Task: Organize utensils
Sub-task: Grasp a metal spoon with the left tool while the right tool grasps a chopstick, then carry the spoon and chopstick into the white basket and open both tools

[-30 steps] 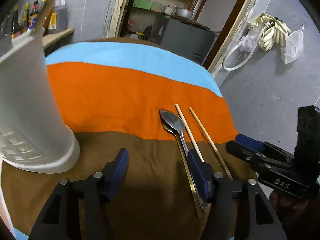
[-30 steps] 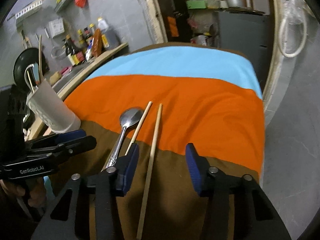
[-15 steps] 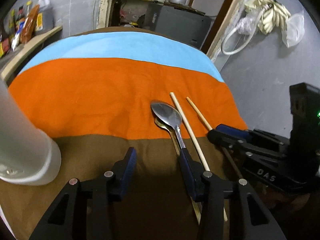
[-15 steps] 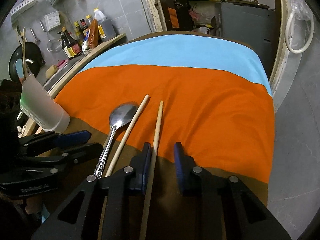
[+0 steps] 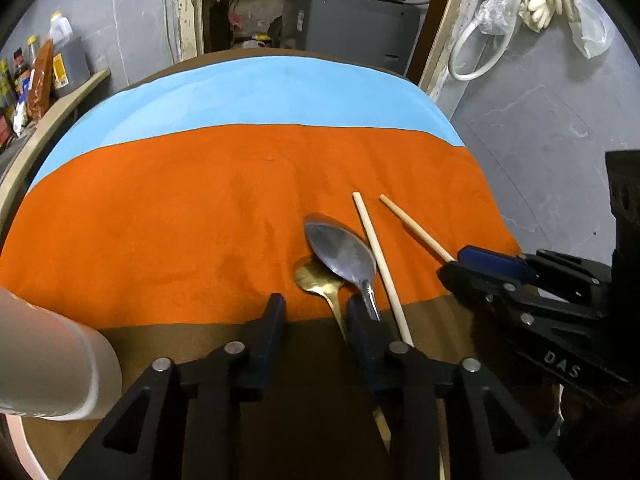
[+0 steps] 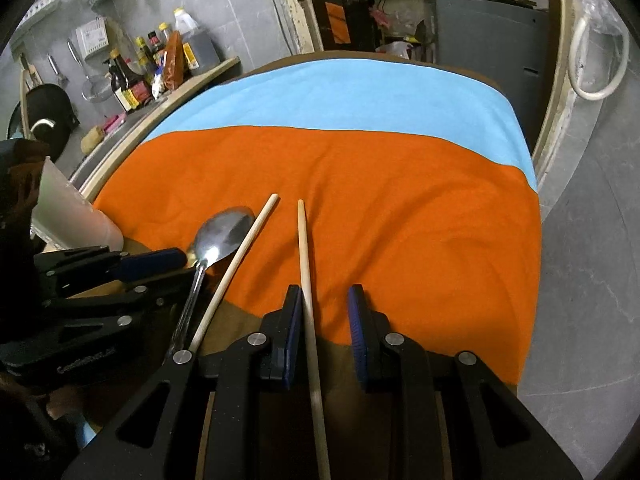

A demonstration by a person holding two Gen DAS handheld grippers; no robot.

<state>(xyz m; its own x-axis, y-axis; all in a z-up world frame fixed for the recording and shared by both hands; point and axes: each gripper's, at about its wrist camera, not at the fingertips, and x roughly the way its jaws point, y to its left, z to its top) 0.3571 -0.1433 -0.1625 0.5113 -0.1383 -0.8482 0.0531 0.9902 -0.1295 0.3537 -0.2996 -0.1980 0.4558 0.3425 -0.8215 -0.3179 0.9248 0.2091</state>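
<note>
Closing over the gold spoon (image 5: 320, 280) handle with the left gripper (image 5: 316, 320), pads not yet pressing; silver spoon (image 5: 342, 254) overlapping at one o'clock. Straddling the right chopstick (image 6: 305, 256) with the right gripper (image 6: 325, 330), jaws parted, stick against the left pad only. Long axes running six to twelve, along the fingers. Left chopstick (image 6: 236, 264) lying between the grippers; white cup (image 5: 48, 360) at eight o'clock.

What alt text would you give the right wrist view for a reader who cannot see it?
The right gripper straddles a wooden chopstick that lies against its left pad, jaws not clamped. A second chopstick and a silver spoon lie to the left on the orange cloth, the left gripper reaching toward the spoon.
</note>
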